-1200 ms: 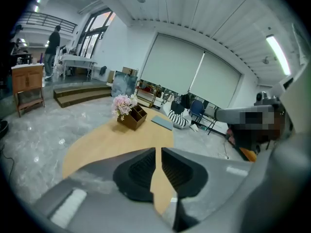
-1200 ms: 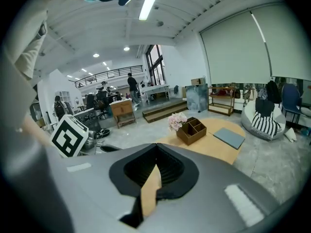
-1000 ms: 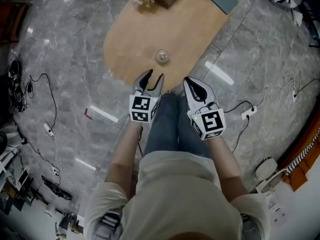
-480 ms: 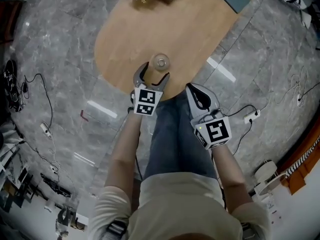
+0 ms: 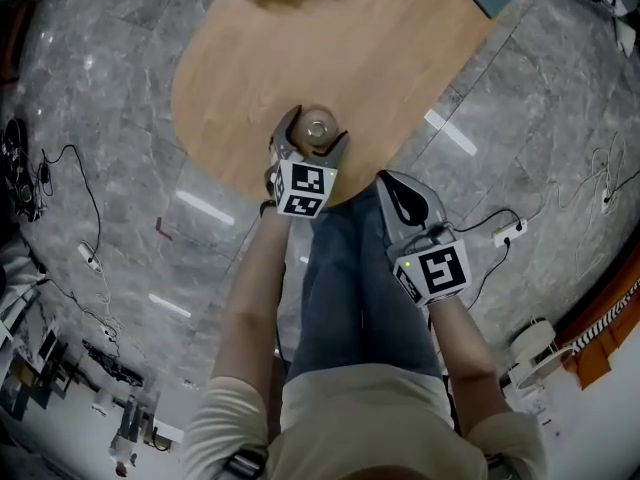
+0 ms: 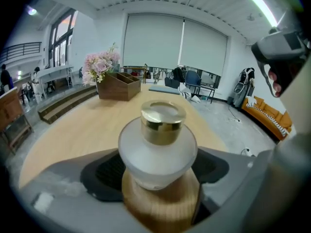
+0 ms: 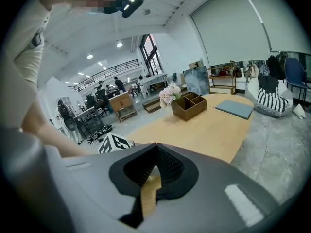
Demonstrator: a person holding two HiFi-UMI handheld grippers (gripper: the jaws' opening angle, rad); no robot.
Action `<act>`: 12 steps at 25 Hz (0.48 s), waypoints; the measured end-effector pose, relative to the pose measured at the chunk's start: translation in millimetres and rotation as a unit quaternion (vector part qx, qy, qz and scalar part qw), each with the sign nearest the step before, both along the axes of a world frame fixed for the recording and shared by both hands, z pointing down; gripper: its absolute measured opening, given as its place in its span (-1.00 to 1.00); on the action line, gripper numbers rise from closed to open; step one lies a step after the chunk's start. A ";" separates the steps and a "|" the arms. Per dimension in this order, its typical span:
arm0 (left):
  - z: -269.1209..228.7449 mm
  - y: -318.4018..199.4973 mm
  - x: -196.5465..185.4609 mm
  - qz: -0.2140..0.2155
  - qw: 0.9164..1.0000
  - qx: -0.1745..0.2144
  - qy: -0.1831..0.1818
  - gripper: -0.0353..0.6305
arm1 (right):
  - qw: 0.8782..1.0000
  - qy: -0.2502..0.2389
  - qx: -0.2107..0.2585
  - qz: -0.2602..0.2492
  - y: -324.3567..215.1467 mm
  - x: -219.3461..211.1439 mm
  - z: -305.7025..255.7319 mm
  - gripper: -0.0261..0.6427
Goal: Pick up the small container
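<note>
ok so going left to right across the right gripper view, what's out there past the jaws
flowers → wooden box → grey mat → striped cloth

Grey marble floor (image 5: 120, 88) w/ cables (image 5: 22, 163) at left, power strip (image 5: 503, 233) at right; oval wood table (image 5: 400, 58) in the middle. At the table's far end: flowers (image 7: 169, 94), wood box (image 7: 190, 106), grey mat (image 7: 234, 108). White blinds (image 6: 175, 42) on back wall, tall window (image 6: 60, 38) at left, ceiling strip light (image 6: 262, 6), orange sofa (image 6: 269, 118) at right.
</note>
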State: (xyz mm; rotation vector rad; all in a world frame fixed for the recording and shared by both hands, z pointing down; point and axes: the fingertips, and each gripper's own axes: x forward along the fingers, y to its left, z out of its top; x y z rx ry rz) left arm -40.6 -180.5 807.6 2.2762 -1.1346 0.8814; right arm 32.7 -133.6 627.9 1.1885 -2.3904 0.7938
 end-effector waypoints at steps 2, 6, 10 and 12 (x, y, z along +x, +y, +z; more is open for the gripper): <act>3.3 -4.4 3.4 -0.001 1.000 0.002 -0.001 0.36 | 1.000 -0.002 -0.003 0.001 0.8 1.8 4.1 -0.93; 8.2 -9.6 6.8 0.003 1.000 0.009 -0.008 0.36 | 1.000 -0.005 -0.009 0.001 3.8 1.7 8.2 -0.93; 6.7 -14.8 8.0 -0.002 0.999 0.028 -0.022 0.31 | 1.000 -0.008 -0.011 0.001 3.2 3.7 10.6 -0.93; 7.3 -15.0 7.1 -0.001 0.999 0.033 -0.029 0.27 | 1.000 -0.010 -0.013 0.003 3.0 4.5 11.6 -0.93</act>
